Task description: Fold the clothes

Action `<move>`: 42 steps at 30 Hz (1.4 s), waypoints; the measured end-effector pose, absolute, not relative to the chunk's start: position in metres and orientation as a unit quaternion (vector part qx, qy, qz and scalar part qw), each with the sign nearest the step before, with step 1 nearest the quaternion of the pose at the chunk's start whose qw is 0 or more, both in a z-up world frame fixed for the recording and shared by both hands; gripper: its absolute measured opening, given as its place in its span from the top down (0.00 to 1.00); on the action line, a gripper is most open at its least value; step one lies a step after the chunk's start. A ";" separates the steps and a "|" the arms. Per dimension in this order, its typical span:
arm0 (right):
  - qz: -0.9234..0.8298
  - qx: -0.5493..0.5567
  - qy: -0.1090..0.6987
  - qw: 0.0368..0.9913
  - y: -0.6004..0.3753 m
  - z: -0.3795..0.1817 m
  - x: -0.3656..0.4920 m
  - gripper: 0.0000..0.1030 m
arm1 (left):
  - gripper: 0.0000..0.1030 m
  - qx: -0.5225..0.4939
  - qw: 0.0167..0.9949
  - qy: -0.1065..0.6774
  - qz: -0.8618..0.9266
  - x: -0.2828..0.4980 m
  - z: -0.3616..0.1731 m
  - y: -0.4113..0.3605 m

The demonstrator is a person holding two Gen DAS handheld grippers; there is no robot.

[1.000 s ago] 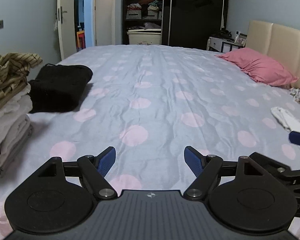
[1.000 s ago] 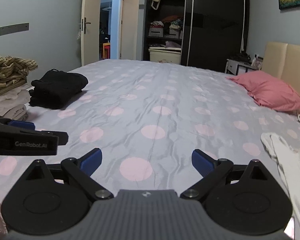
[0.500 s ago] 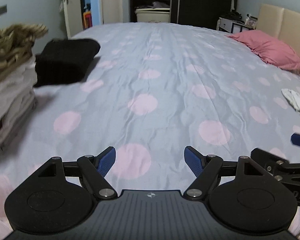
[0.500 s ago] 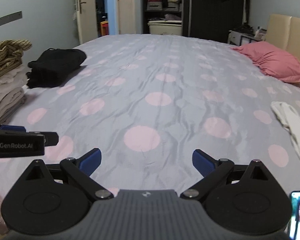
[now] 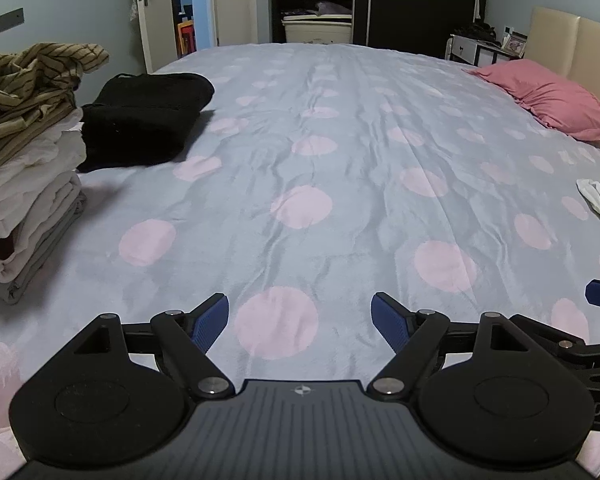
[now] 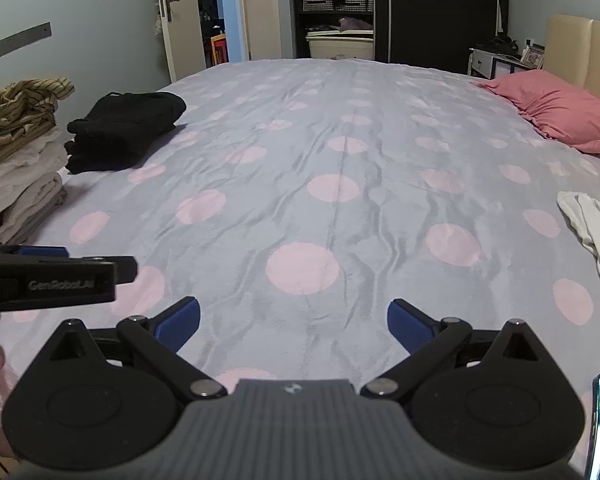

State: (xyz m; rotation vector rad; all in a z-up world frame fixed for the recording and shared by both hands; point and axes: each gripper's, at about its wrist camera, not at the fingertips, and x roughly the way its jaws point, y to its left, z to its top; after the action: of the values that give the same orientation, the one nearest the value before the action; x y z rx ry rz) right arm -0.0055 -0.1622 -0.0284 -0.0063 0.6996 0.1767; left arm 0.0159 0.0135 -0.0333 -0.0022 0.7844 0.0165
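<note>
The bed (image 6: 340,152) lies open ahead, hemmed by the clothes stack (image 5: 24,184) and black garment (image 5: 144,120) at left, white garment (image 6: 592,232) at right.

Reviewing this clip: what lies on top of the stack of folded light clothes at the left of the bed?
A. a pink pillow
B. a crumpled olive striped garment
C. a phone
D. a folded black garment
B: the olive striped garment sits crumpled atop the stack of folded light clothes; the black garment lies beside it on the bed.
</note>
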 end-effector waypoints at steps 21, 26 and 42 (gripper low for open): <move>0.108 -0.023 0.341 0.934 -0.150 -0.029 -0.009 0.02 | 0.23 -0.029 0.920 0.391 0.012 0.019 -0.033 0.021; 0.103 -0.017 0.343 0.934 -0.152 -0.029 -0.009 0.02 | 0.23 -0.021 0.918 0.395 0.016 0.018 -0.036 0.020; 0.102 -0.008 0.346 0.933 -0.152 -0.029 -0.009 0.02 | 0.23 -0.011 0.914 0.405 0.013 0.018 -0.038 0.016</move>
State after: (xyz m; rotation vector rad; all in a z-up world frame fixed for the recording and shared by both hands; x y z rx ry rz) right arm -0.0092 -0.1521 -0.0290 -0.0165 0.7082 0.2079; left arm 0.0181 0.0164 -0.0378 -0.0222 0.8349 0.0274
